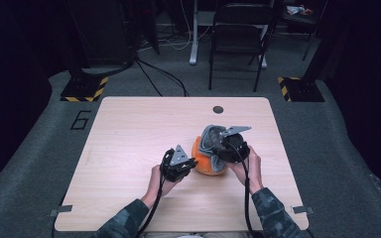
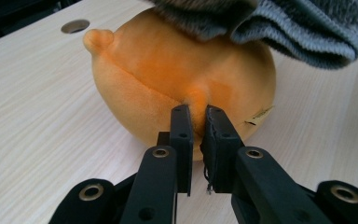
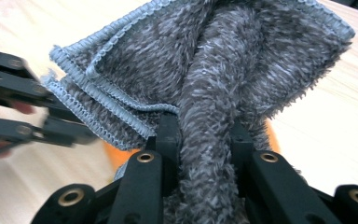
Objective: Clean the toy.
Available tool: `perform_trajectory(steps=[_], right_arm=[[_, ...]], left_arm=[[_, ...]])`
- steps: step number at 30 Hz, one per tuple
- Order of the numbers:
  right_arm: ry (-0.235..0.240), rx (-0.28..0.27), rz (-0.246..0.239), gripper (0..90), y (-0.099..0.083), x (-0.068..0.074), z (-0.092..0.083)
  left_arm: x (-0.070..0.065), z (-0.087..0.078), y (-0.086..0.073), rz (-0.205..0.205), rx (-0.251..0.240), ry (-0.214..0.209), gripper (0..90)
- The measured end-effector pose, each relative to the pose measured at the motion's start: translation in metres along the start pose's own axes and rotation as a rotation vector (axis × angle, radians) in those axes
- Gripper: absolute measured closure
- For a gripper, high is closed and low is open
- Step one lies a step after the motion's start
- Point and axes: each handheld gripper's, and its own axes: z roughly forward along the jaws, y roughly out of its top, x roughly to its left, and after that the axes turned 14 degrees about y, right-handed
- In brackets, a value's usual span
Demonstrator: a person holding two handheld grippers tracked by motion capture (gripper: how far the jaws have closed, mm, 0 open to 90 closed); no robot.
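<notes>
Orange round plush toy: soft, light; left gripper pinches a fold of its fabric.
Grey fluffy cloth: limp; right gripper clamps 1 bunched fold.

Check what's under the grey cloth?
The orange plush sits under the cloth, which drapes over its top. Its side and a small nub are bare. The right gripper pinches a fold of cloth; the left gripper pinches the plush's fabric. The plush's top is covered.

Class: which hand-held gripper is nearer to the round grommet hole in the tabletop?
Right. The right hand-held gripper, holding the grey cloth, sits just below the hole; the left hand-held gripper is lower and farther left, pinching the orange plush.
</notes>
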Motion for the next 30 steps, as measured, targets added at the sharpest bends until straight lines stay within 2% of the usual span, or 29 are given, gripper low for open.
perform_trajectory(steps=[2, 6, 7, 9, 15, 16, 23, 24, 30], right_arm=[[-0.002, -0.001, -0.012, 72.8, 0.003, 0.007, 0.001], [0.022, -0.020, -0.024, 72.5, 0.005, 0.011, 0.002], [0.020, -0.021, -0.009, 72.5, 0.005, 0.013, 0.004], [0.002, -0.002, -0.023, 72.5, 0.006, 0.014, 0.010], [0.007, 0.004, -0.002, 72.4, 0.002, 0.006, 0.012], [-0.022, 0.020, -0.001, 72.3, 0.001, 0.004, 0.010], [-0.035, 0.040, 0.040, 72.2, -0.006, -0.010, 0.003], [-0.031, 0.040, 0.057, 72.2, -0.007, -0.011, 0.002], [-0.051, 0.063, 0.070, 72.2, -0.014, -0.022, -0.004]], left_arm=[[-0.002, -0.001, 0.001, 0.014, -0.011, -0.003, 82.5], [-0.005, -0.001, 0.002, 0.021, -0.021, -0.006, 82.6], [-0.005, -0.001, 0.002, 0.021, -0.021, -0.006, 82.6], [-0.004, 0.000, 0.001, 0.024, -0.020, -0.009, 82.6], [-0.004, 0.001, 0.001, 0.014, -0.012, -0.006, 82.7], [-0.002, 0.000, 0.001, 0.013, -0.005, -0.014, 82.8], [0.000, 0.002, -0.001, -0.002, -0.001, -0.019, 82.7], [0.000, 0.002, -0.001, 0.001, 0.003, -0.021, 82.7], [0.001, 0.002, -0.001, -0.003, 0.002, -0.023, 82.7]])
